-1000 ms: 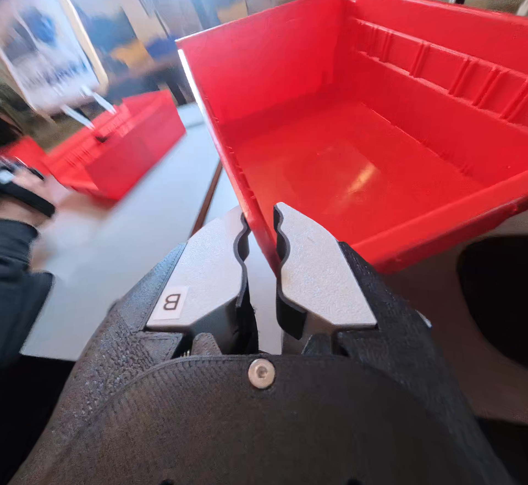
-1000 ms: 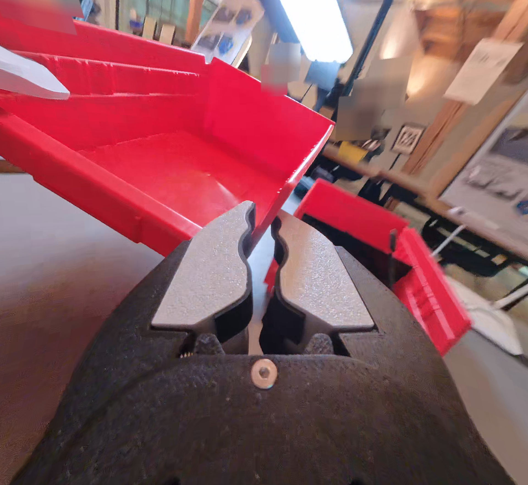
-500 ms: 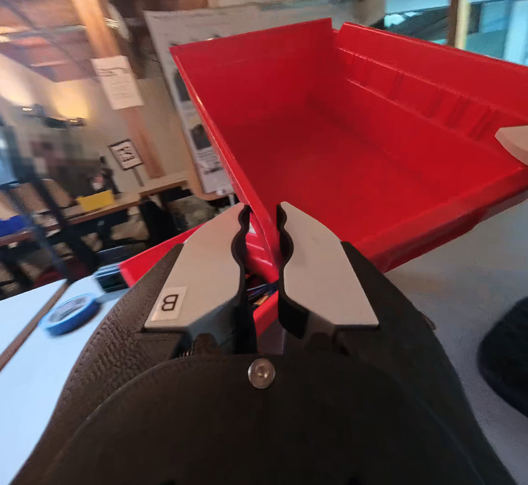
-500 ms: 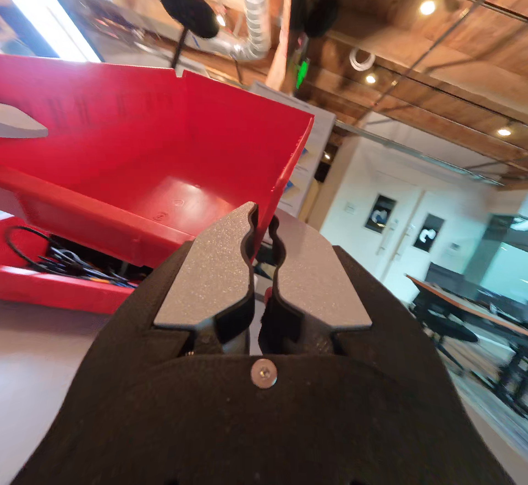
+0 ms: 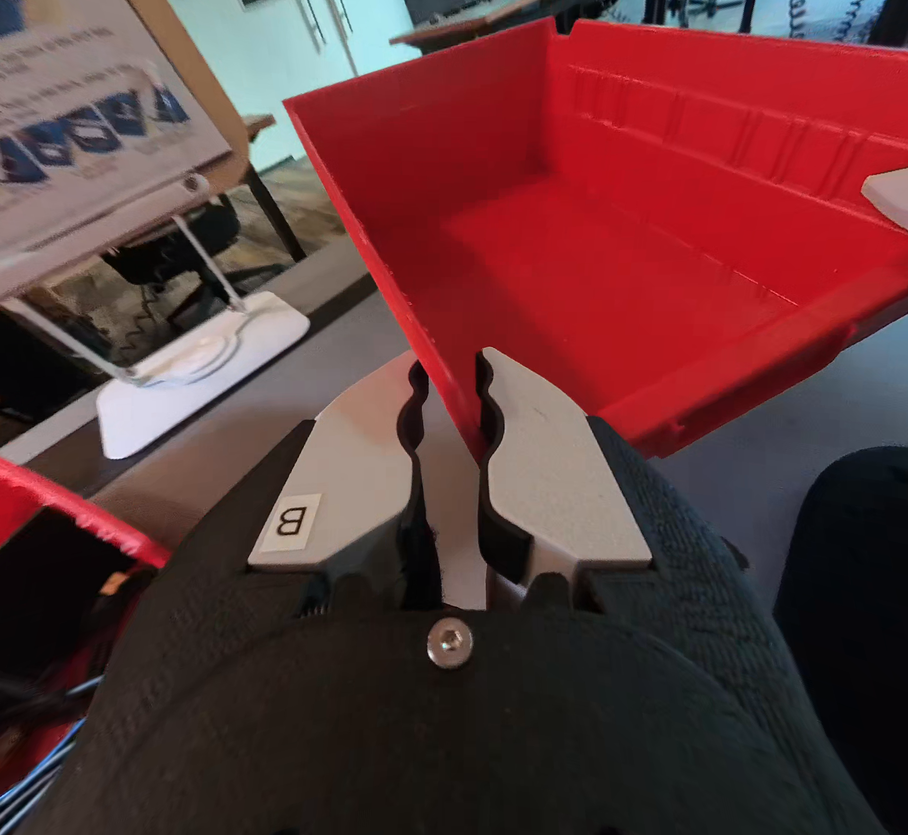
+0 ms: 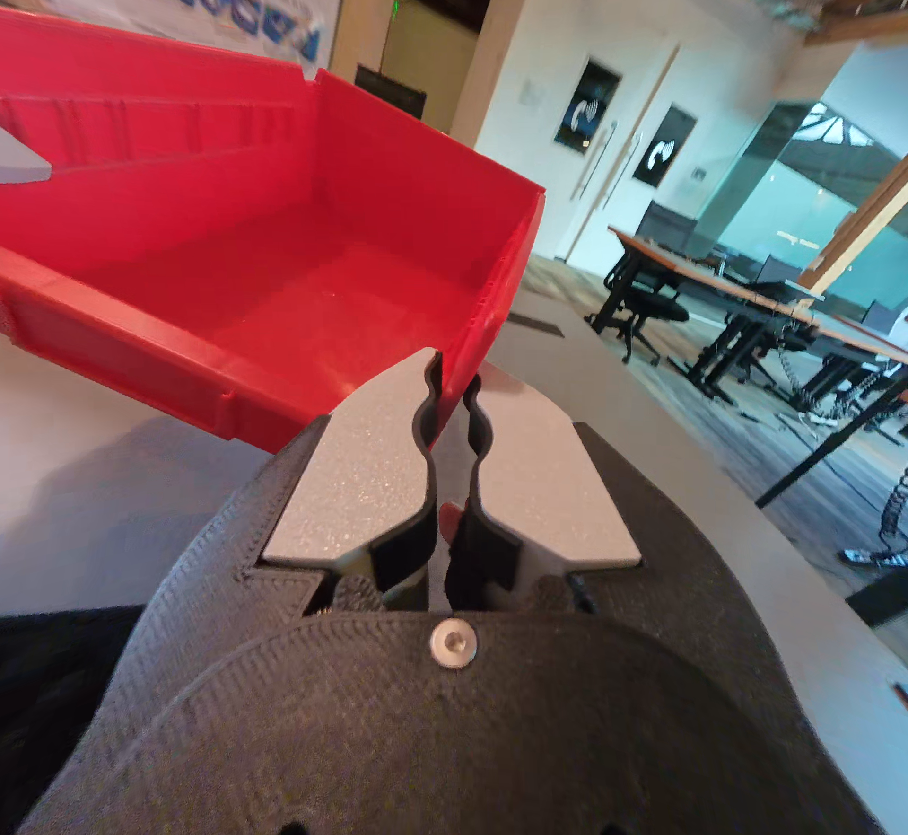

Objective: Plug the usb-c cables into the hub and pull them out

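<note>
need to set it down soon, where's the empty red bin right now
The red bin is held up over the grey table, its left end wall clamped in the left gripper and its right end wall in the right gripper.

Plain red bin (image 5: 638, 280), grey table (image 6: 98, 492)

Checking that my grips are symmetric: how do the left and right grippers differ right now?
The left gripper pinches the red bin by its left side wall; the right gripper pinches the opposite wall. The left gripper carries a white sticker on one finger; the right gripper's fingers are plain. Shared: both have grey fingers in black bodies, and both are shut on the bin's walls.
</note>
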Available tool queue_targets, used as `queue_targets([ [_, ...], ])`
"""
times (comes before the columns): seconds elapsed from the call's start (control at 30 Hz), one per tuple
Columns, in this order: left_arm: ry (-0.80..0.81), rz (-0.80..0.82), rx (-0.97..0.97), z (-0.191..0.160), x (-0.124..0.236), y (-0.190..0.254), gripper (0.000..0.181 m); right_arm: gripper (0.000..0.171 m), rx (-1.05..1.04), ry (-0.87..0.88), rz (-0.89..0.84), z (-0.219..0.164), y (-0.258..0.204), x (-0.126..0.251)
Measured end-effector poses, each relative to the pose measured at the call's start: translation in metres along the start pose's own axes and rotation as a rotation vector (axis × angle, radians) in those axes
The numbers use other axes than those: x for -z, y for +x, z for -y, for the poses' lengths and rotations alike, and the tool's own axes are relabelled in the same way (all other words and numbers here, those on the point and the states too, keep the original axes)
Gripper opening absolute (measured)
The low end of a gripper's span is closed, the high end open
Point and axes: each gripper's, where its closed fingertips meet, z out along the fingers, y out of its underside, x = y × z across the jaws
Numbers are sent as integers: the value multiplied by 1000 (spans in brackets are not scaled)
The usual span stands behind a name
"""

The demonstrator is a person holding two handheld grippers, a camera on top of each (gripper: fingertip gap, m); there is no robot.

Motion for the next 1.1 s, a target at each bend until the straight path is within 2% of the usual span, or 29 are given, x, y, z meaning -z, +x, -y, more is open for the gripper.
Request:
queue_targets([
  [0.2,-80,-83,11,-25,-27,25,22,7,0,-150,3,-42,11,-8],
  [0.37,-100,-208,16,-42,-28,41,35,7,-142,-190,64,-55,13,-10],
  [0.4,-105,-251,29,-42,-24,45,39,11,-144,-205,71,-59,15,-11],
  [0.43,-94,-267,50,-38,-19,44,45,25,-133,-200,54,-61,21,-11],
  [0.47,-67,-276,61,-33,-12,42,51,28,-111,-174,28,-58,28,-10],
  [0.5,-44,-286,66,-28,-4,38,54,30,-89,-134,6,-53,36,-8],
  [0.57,-29,-294,81,-23,17,29,63,48,-67,-66,-11,-41,47,-4],
  [0.63,-1,-255,87,-22,44,14,68,58,-89,-23,1,-28,51,2],
  [0.7,21,-168,86,-29,73,-7,70,66,-119,60,103,-7,38,8],
  [0.77,-4,-78,63,-47,99,-27,70,65,-99,121,243,13,12,16],
  [0.87,-119,43,-8,-82,127,-57,71,63,113,57,528,12,-52,32],
  [1.0,-238,143,-104,-107,137,-89,70,63,420,-110,580,-17,-101,27],
  [1.1,-339,165,-175,-124,130,-109,70,60,518,-159,586,-31,-120,21],
])
